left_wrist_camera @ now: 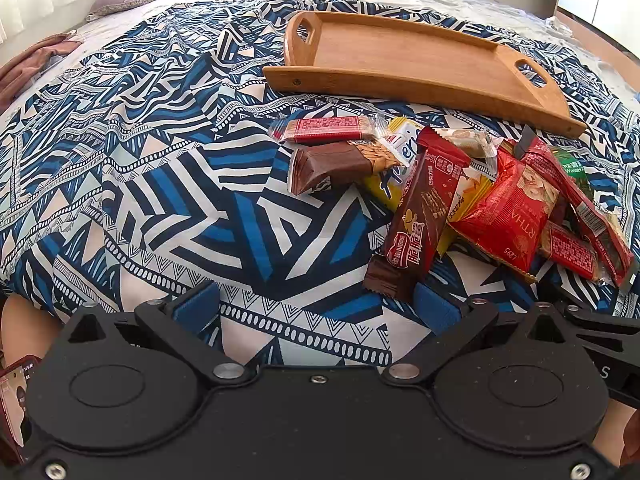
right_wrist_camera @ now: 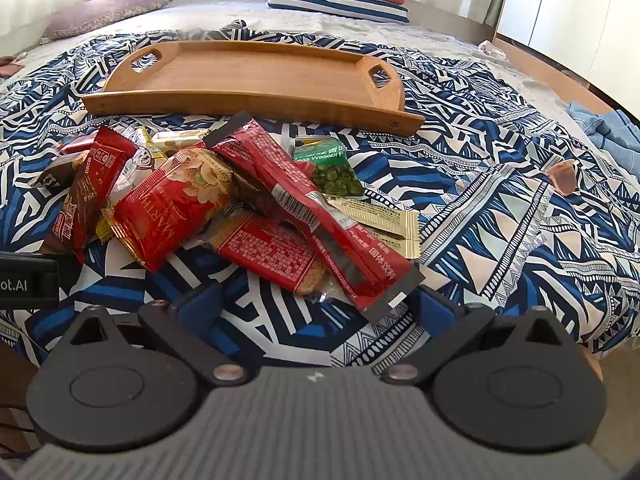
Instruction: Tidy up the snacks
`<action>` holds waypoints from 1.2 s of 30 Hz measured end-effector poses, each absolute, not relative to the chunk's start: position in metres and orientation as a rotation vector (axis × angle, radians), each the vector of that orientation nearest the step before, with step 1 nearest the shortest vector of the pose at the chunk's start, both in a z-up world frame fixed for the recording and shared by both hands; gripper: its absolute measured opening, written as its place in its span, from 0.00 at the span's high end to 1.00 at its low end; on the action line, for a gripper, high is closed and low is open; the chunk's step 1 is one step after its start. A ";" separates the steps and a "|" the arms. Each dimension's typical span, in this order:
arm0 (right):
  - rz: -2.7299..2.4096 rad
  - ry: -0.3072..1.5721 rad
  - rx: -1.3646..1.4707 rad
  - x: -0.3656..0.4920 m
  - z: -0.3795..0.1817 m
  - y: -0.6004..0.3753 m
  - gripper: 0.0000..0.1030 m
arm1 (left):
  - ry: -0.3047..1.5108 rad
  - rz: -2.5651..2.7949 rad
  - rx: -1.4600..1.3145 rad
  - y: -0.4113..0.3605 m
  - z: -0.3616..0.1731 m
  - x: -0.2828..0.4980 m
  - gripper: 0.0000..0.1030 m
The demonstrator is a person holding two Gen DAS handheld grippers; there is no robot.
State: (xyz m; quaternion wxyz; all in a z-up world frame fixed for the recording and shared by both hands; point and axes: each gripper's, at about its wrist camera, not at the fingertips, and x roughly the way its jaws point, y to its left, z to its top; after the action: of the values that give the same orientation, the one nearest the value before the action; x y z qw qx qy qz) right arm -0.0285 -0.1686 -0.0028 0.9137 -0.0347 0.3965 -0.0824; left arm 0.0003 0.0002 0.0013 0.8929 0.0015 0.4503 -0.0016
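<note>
A pile of wrapped snacks lies on a blue patterned bedspread in front of a wooden tray (left_wrist_camera: 400, 52), which holds nothing; the tray also shows in the right wrist view (right_wrist_camera: 248, 68). The pile includes a brown-and-red wafer bar (left_wrist_camera: 424, 208), a red nut bag (left_wrist_camera: 508, 212) (right_wrist_camera: 172, 204), a brown bar (left_wrist_camera: 340, 164), a long red sachet (right_wrist_camera: 316, 212) and a green wasabi-pea pack (right_wrist_camera: 332, 168). My left gripper (left_wrist_camera: 316, 304) is open, low, its right finger by the wafer bar's end. My right gripper (right_wrist_camera: 316, 308) is open, near the long sachet's end.
Pillows lie at the far end of the bed: a mauve one (right_wrist_camera: 104, 12), a striped one (right_wrist_camera: 336, 2) with a pink one on top. A blue cloth (right_wrist_camera: 608, 128) lies at the right edge. The left gripper's body (right_wrist_camera: 28, 280) shows at the left.
</note>
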 end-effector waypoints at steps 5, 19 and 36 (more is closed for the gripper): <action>-0.171 0.812 -0.072 -0.029 -0.003 -0.169 0.00 | 0.934 -0.004 0.003 0.000 0.001 0.000 0.00; -0.196 0.751 -0.069 -0.036 -0.008 -0.166 0.00 | 0.935 -0.013 0.006 -0.001 0.005 0.000 0.00; -0.126 0.676 -0.003 -0.052 0.017 -0.176 0.00 | 0.837 -0.007 0.024 0.001 0.010 -0.008 0.00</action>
State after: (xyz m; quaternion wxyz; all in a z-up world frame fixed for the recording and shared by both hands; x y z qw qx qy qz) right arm -0.0524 -0.1764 0.0171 0.9414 -0.0014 0.3316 -0.0620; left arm -0.0080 0.0008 0.0096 0.9137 0.0115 0.4062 -0.0036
